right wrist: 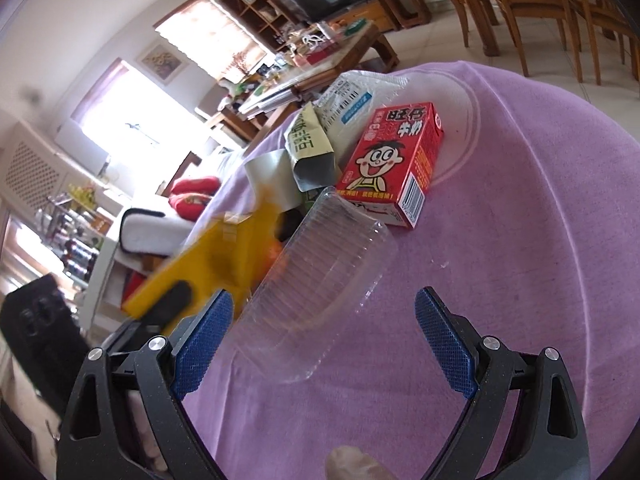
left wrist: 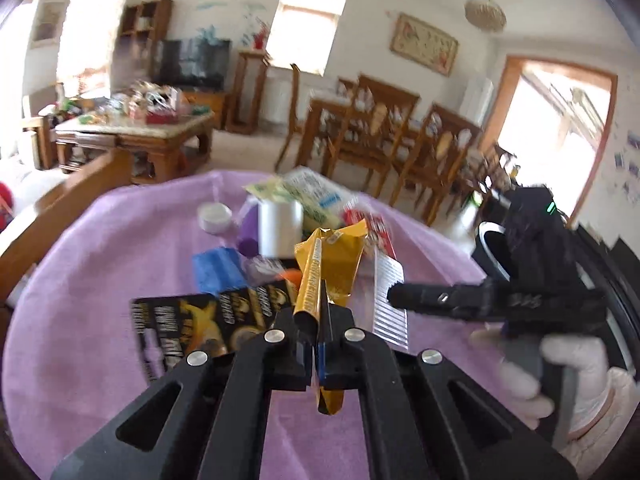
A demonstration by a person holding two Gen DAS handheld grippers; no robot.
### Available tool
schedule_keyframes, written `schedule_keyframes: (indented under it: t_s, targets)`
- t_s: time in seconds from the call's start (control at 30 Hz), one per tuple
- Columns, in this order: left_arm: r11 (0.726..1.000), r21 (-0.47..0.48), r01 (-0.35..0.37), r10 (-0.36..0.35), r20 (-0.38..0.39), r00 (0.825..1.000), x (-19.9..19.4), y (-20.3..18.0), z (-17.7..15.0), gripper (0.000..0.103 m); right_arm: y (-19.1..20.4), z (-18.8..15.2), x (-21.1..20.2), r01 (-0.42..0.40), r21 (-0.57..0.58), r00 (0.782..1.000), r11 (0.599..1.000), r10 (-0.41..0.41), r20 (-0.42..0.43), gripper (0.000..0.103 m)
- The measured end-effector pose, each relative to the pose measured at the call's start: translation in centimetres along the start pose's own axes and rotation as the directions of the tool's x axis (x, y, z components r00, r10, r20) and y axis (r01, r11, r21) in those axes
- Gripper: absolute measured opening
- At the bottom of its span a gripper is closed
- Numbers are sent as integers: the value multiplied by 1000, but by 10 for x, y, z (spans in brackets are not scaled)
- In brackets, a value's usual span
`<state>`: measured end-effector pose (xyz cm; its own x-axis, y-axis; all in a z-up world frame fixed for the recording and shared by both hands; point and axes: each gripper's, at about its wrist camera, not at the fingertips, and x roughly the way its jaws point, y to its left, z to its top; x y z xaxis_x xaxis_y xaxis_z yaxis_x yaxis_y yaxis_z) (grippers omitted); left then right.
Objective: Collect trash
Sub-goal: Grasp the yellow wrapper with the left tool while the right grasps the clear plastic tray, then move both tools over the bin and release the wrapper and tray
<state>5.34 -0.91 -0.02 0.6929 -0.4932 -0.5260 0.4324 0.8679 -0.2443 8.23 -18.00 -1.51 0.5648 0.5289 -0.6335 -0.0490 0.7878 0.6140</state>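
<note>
Left wrist view: my left gripper (left wrist: 316, 336) has its jaws clamped on the yellow foil wrapper (left wrist: 326, 268), which stands up between the pads over the purple tablecloth (left wrist: 100, 280). To do this step well, I judge the wrapper should be lifted straight clear of the pile before it is carried off, so that its loose tail does not drag the black and gold packet (left wrist: 188, 324) lying just beside it. Countable here: one white cup (left wrist: 280, 226), one white lid (left wrist: 215, 218), one blue sponge (left wrist: 218, 268), one black bin (left wrist: 494, 248) at the table's right edge. My right gripper (left wrist: 400, 296) reaches in from the right, held by a gloved hand (left wrist: 560, 376).

Right wrist view: my right gripper (right wrist: 324, 332) is spread wide and holds nothing; the clear plastic tray (right wrist: 320, 280) lies just ahead, nearer the left pad. Approach squarely so that both pads meet its ribbed walls. Behind it: one red milk carton (right wrist: 394, 164), one green packet (right wrist: 310, 144), one white bag (right wrist: 352, 100)
</note>
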Motion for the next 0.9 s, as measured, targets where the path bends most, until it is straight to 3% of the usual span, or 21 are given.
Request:
schedule_keyframes:
  t_s: [0.13, 0.3, 0.4, 0.43, 0.53, 0.73, 0.9]
  targets:
    - [999, -33, -32, 35, 91, 995, -34, 7, 0, 2, 14, 3, 17, 29, -12, 1000, 1000, -29, -1, 91]
    - [998, -56, -42, 48, 111, 993, -49, 12, -2, 3, 36, 0, 34, 151, -96, 989, 984, -150, 16, 90]
    - [997, -60, -51, 58, 109, 992, -55, 17, -5, 3, 44, -6, 38, 195, -135, 981, 971, -191, 42, 73]
    - [997, -62, -52, 59, 109, 992, -55, 18, -6, 3, 44, -7, 37, 192, -143, 981, 971, -187, 46, 61]
    - [996, -77, -49, 57, 107, 993, -56, 19, -5, 3, 53, -12, 24, 248, -185, 967, 951, -232, 101, 38]
    - [997, -68, -31, 38, 110, 993, -54, 5, -2, 3, 49, -20, -1, 233, -236, 970, 943, -208, 125, 38]
    - [999, -41, -7, 11, 96, 995, -47, -13, 2, 3, 30, -25, -48, 154, -247, 977, 957, -111, 182, 38]
